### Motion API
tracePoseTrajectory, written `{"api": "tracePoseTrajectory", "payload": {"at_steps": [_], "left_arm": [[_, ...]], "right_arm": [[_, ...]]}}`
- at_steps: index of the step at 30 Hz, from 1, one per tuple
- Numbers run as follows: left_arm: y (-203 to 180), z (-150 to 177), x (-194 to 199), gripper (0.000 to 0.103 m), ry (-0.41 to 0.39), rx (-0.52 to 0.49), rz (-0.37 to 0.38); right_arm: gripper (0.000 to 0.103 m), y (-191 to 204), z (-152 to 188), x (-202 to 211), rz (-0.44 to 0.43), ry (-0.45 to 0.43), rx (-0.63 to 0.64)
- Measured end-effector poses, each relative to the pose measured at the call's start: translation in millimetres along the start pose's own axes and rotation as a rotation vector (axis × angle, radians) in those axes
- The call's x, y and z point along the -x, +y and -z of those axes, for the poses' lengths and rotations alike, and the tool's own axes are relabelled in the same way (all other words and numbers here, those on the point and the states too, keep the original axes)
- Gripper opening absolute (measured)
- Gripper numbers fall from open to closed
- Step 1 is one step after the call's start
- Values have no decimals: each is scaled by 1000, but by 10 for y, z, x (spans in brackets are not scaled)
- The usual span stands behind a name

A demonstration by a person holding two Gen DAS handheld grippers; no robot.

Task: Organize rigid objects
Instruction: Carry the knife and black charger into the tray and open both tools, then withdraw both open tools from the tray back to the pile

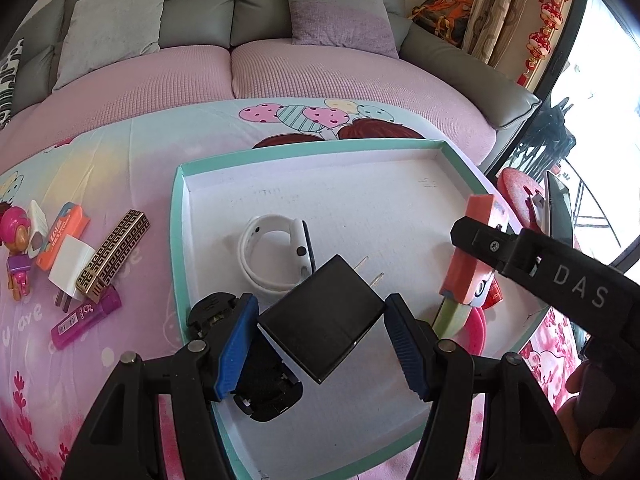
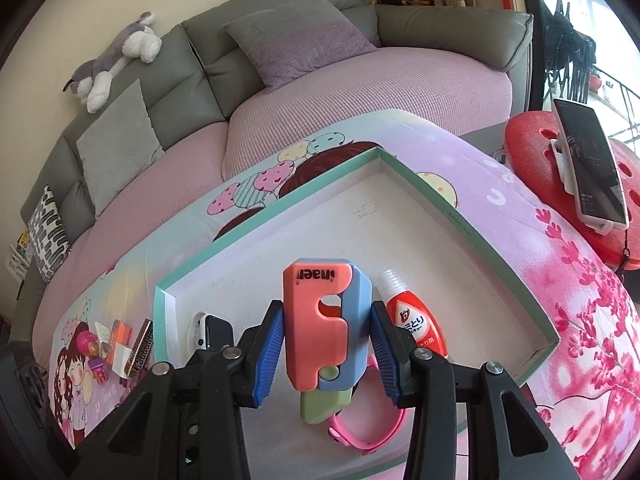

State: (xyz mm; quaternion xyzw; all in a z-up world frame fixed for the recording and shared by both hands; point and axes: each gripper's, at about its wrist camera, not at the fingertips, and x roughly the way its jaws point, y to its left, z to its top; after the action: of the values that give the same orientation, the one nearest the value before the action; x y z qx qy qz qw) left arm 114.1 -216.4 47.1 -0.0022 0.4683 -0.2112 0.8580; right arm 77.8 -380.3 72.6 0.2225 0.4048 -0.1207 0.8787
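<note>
Both tongs work over the shallow teal-rimmed tray [image 1: 176, 240] on the cloth-covered desk [image 1: 120, 152]. The left tongs [image 1: 320, 320] pinch a black plug adapter [image 1: 324, 320] by two opposite edges, prongs pointing away, above the tray floor. The right tongs [image 2: 326, 344] clamp an orange-and-blue folding toy [image 2: 320, 328], also over the tray. Lower each item until it rests flat on a bare patch, clear of its neighbours, then spread the pads. The tray already holds a white watch [image 1: 276, 256], a red-labelled bottle [image 2: 416, 316] and a pink band [image 2: 360, 428]. Several items remain outside on the cloth: a white plug [image 1: 72, 264], gold patterned case [image 1: 114, 252], purple tube [image 1: 86, 318] and toy figure [image 1: 16, 240].
</note>
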Motion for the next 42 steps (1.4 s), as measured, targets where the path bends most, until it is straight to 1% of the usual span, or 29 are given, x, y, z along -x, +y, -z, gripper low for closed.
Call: {"api": "tracePoseTrajectory", "payload": {"at_steps": [3, 9, 13, 19, 23, 31, 32, 33, 35, 38, 42], "left_arm": [[5, 1, 8, 67, 1, 4, 3], [-28, -18, 59, 67, -7, -12, -6], [-36, -38, 145, 69, -28, -25, -11], [69, -74, 223, 69, -49, -8, -39], [251, -90, 290, 70, -68, 35, -74], [744, -98, 416, 71, -104, 157, -179], [809, -93, 427, 72, -109, 176, -195], [875, -93, 440, 80, -115, 196, -214], [996, -81, 468, 91, -127, 231, -252], [1142, -59, 503, 91, -136, 271, -289], [1259, -33, 506, 91, -142, 311, -320]], "right_arm": [[46, -4, 15, -57, 16, 19, 1], [46, -33, -2, -15, 25, 1, -8], [58, -38, -25, 55, 20, -30, -14], [58, -45, -45, 102, 16, -52, -21], [58, -41, -49, 96, 17, -51, -25], [58, 1, -26, 36, 18, -27, -3], [58, 7, -22, 31, 18, -25, -1], [58, 14, -18, 24, 18, -23, 1], [58, 28, -11, 8, 17, -16, 7], [58, 82, 1, -23, 14, -5, 25], [58, 180, 27, -63, 11, 9, 58]]}}
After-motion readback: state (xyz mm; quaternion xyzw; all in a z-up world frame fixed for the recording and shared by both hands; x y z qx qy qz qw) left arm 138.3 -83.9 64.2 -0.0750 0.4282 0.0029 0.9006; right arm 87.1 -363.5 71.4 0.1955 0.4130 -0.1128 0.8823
